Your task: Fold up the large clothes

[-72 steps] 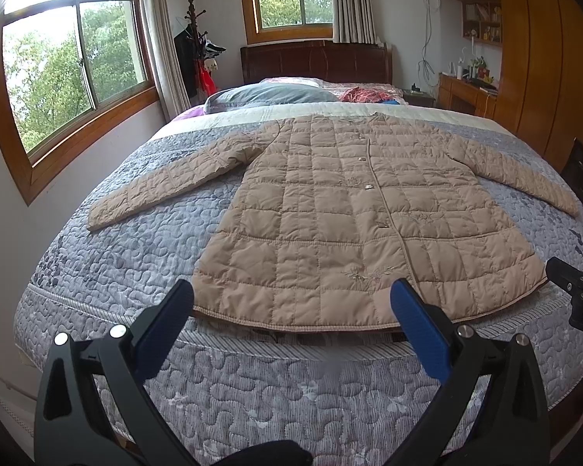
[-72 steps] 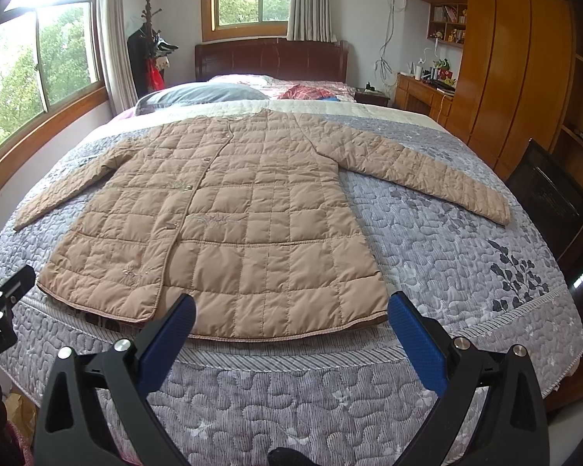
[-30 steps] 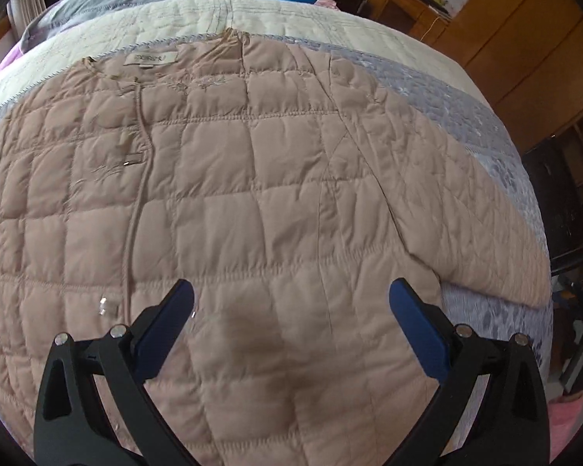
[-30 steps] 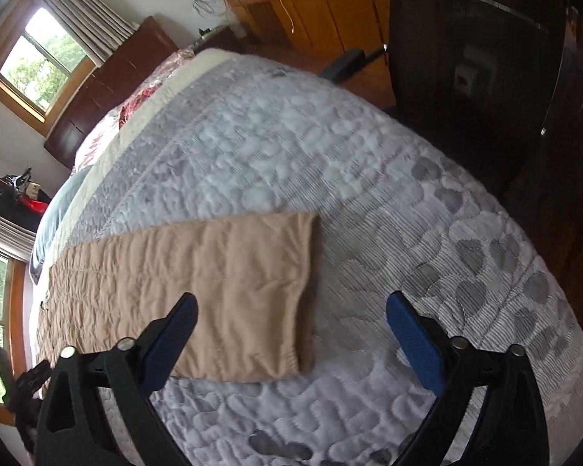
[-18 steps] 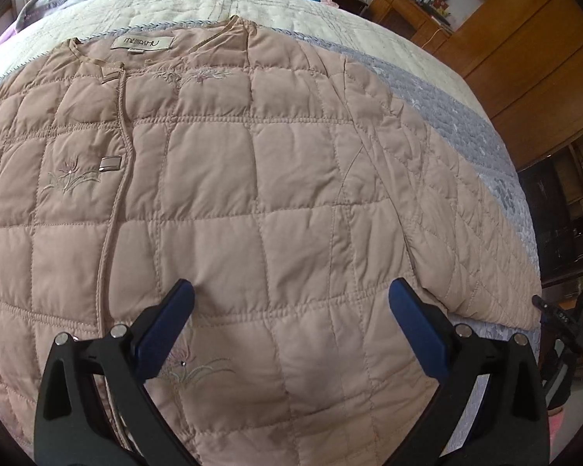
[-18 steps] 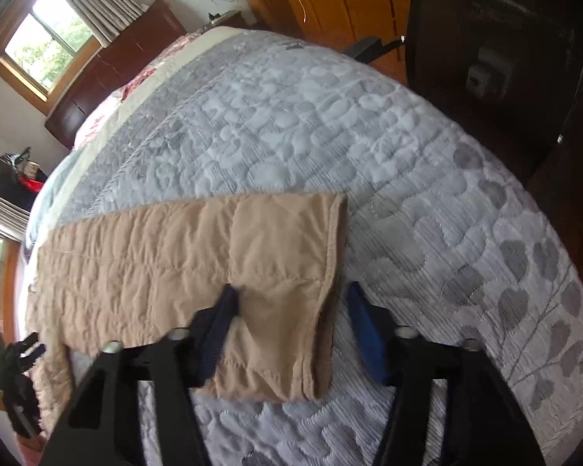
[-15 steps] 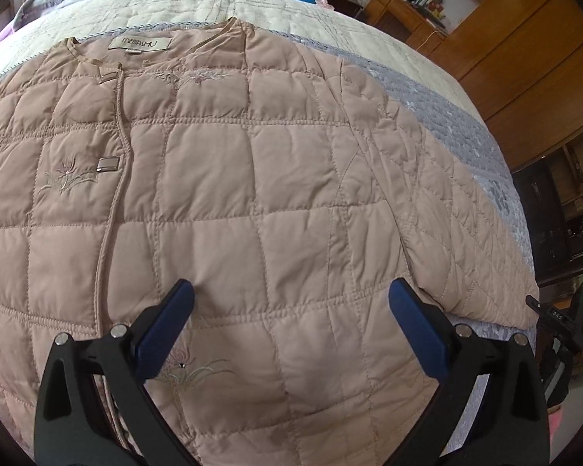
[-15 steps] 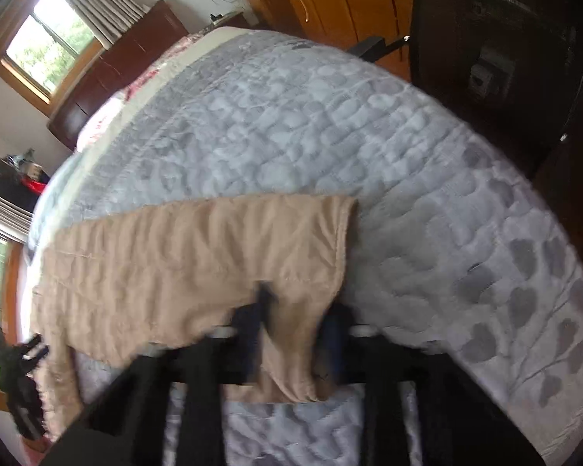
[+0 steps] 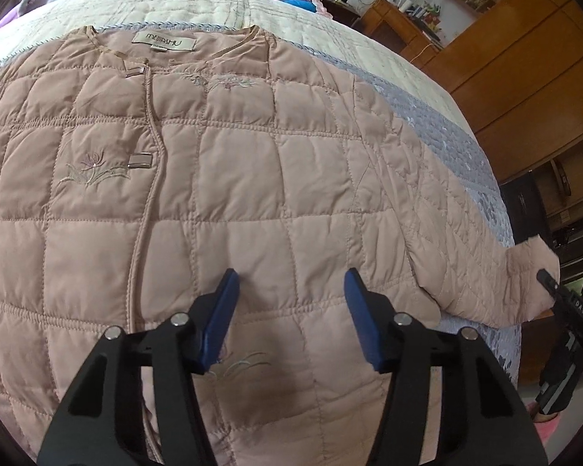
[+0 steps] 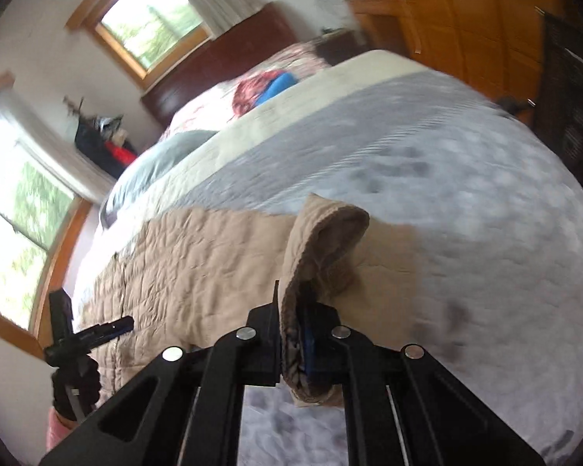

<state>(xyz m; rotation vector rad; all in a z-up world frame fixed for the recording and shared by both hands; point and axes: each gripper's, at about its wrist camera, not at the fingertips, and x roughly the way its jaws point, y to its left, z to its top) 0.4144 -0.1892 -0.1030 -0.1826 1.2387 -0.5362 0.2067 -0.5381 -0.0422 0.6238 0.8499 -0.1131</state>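
— Where's the coat?

— The beige quilted padded coat lies flat, front up, on the bed's grey quilted bedspread, collar toward the dark wooden headboard.

— And the room past the bed?

— Wood-framed windows on the white wall, orange-brown wooden cabinets on the far side from them, a grey pillow by the headboard.

— The jaws?

— The left gripper hovers over the coat's chest, jaws half-wide and just been closing, nothing pinched between them. The right gripper is clamped tight on the sleeve cuff, raised off the bedspread.
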